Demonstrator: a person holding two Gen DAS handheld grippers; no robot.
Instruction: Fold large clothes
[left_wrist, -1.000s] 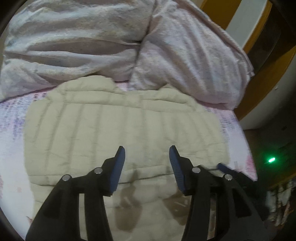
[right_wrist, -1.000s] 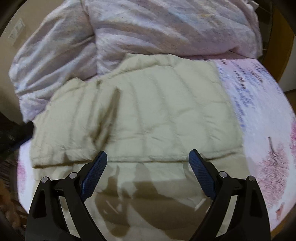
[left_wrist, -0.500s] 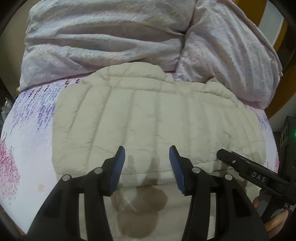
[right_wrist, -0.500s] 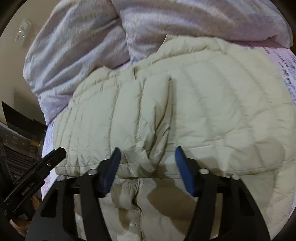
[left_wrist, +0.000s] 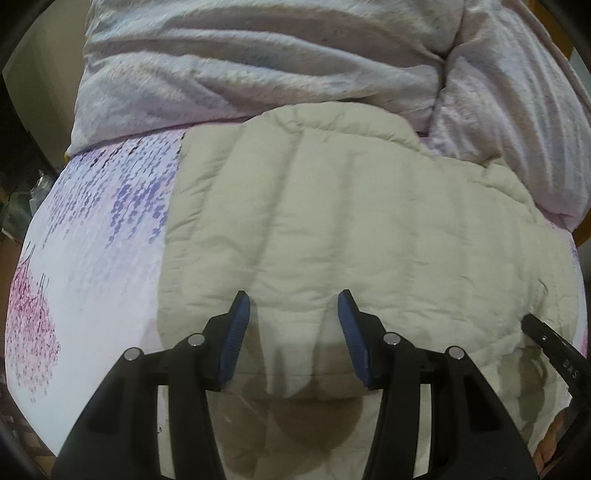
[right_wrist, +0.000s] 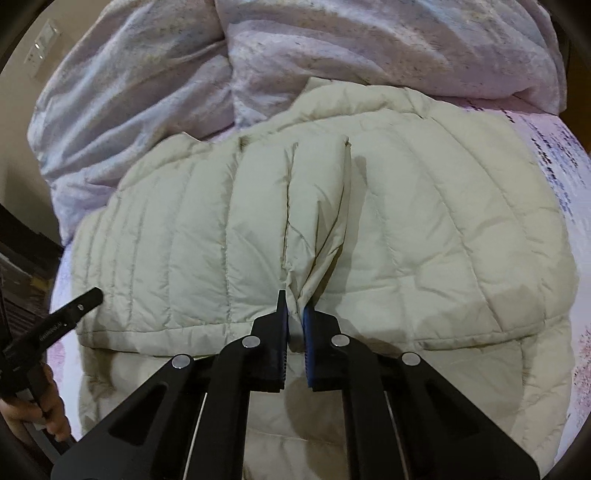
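Right gripper (right_wrist: 294, 304): its jaws have just been closing and now pinch a raised fold of the puffer jacket (right_wrist: 424, 229) at the near edge of the folded layer; fabric bunches up between the blue pads.
Left gripper (left_wrist: 293, 308): jaws stand partway apart above the jacket's near edge; nothing sits between them, and whether the tips touch the fabric cannot be told.
Puffer jacket: beige, quilted, lying folded on the bedsheet (left_wrist: 92, 258), its far edge against the rumpled duvet (left_wrist: 258, 62).
Bedsheet: white with purple and pink blossom print, showing to either side of the jacket.
Hand (right_wrist: 35, 413): only partly seen at the left edge of the right wrist view, gripping the other tool's handle.
Cut off: the jacket's near part runs under the gripper bodies and out of both views.
Hard to make out: the left wrist view is blurred; the dark clutter beyond the bed's edge cannot be identified.
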